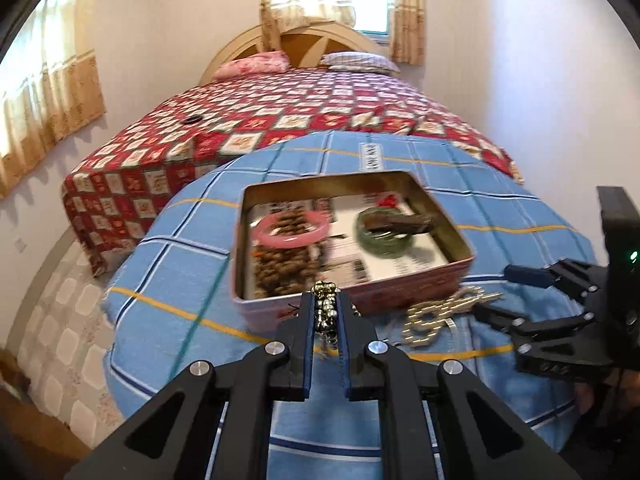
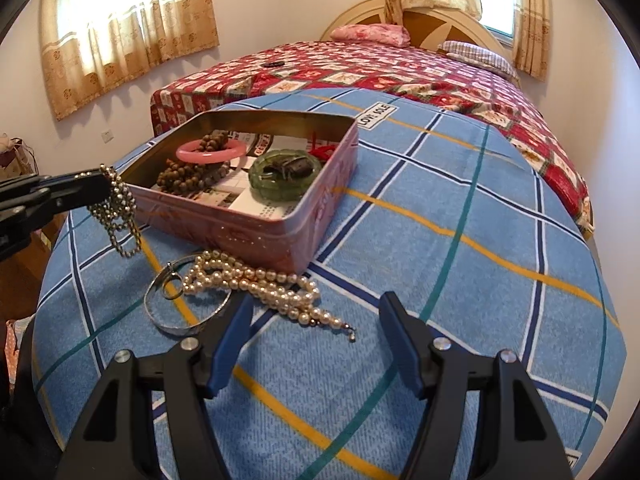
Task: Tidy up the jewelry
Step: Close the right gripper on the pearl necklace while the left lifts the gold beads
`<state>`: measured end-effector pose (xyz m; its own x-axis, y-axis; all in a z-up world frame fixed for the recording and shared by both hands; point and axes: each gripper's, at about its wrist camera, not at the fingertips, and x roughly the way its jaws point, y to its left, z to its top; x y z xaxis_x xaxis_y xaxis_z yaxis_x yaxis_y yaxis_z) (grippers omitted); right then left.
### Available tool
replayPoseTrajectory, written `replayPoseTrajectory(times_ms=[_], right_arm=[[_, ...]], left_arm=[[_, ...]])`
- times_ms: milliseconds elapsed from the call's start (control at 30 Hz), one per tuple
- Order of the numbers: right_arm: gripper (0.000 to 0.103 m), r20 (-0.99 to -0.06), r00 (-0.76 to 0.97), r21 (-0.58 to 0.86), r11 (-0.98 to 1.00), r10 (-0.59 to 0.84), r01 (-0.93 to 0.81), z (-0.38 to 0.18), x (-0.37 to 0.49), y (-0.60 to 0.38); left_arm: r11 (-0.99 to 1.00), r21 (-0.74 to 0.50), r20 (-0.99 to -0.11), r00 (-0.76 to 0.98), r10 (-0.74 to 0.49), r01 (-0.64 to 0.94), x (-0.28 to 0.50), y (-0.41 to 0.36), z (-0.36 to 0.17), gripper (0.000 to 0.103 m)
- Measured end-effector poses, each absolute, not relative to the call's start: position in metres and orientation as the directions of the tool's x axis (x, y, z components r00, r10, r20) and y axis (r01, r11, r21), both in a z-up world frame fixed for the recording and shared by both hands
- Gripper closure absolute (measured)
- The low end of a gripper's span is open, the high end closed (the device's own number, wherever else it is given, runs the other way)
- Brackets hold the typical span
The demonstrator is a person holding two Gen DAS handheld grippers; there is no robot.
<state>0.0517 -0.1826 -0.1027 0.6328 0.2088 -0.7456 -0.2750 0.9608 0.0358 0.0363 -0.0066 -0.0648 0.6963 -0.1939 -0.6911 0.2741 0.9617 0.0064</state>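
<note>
A blue plaid cloth point(image 2: 460, 208) covers the surface at the foot of a bed point(image 2: 400, 64) with a red patchwork quilt, curtained windows behind. The left gripper point(image 1: 325, 307) pinches a metallic bead chain point(image 2: 118, 216) just beside the open pink tin point(image 2: 256, 236) — bangles inside. The right gripper point(image 2: 316, 340) stands spread near the pearl necklace point(image 2: 260, 284) and silver bangle point(image 2: 176, 312).
</note>
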Motion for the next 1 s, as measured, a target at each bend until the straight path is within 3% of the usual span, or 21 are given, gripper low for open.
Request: replayPoseTrajectory(times_ms=[233,300,333,367,567,900,1000], right_arm=[[0.035,-0.795,0.557,0.037,0.936,0.239,-0.349,-0.113,0.066,-0.171],[0.049,-0.794,0.553,0.034,0.928,0.251,-0.372,-0.111,0.064,-0.17],[0.066,-0.795,0.559,0.006,0.924,0.236,-0.382,-0.11,0.062,-0.168],[0.076,-0.795,0.559,0.006,0.925,0.235,-0.38,-0.11,0.061,-0.169],[0.092,-0.776,0.566,0.076,0.933,0.277,-0.353,-0.107,0.051,-0.182],[0.094,-0.805,0.57,-0.003,0.96,0.164,-0.28,-0.105,0.041,-0.204],[0.088,-0.811,0.561,-0.011,0.956,0.163,-0.294,-0.104,0.033,-0.206]], left_arm=[[0.972,-0.016,-0.719,0.673,-0.175,0.236,0.046,0.01,-0.082,0.093],[0.972,-0.024,-0.724,0.666,-0.177,0.233,0.048,0.012,-0.085,0.093],[0.973,-0.025,-0.727,0.664,-0.176,0.23,0.048,0.013,-0.087,0.093],[0.973,-0.027,-0.728,0.663,-0.176,0.229,0.047,0.013,-0.088,0.093],[0.973,-0.038,-0.731,0.658,-0.182,0.227,0.048,0.016,-0.09,0.093],[0.976,-0.051,-0.734,0.655,-0.18,0.212,0.049,0.022,-0.09,0.093],[0.977,-0.05,-0.733,0.657,-0.178,0.209,0.048,0.023,-0.09,0.093]])
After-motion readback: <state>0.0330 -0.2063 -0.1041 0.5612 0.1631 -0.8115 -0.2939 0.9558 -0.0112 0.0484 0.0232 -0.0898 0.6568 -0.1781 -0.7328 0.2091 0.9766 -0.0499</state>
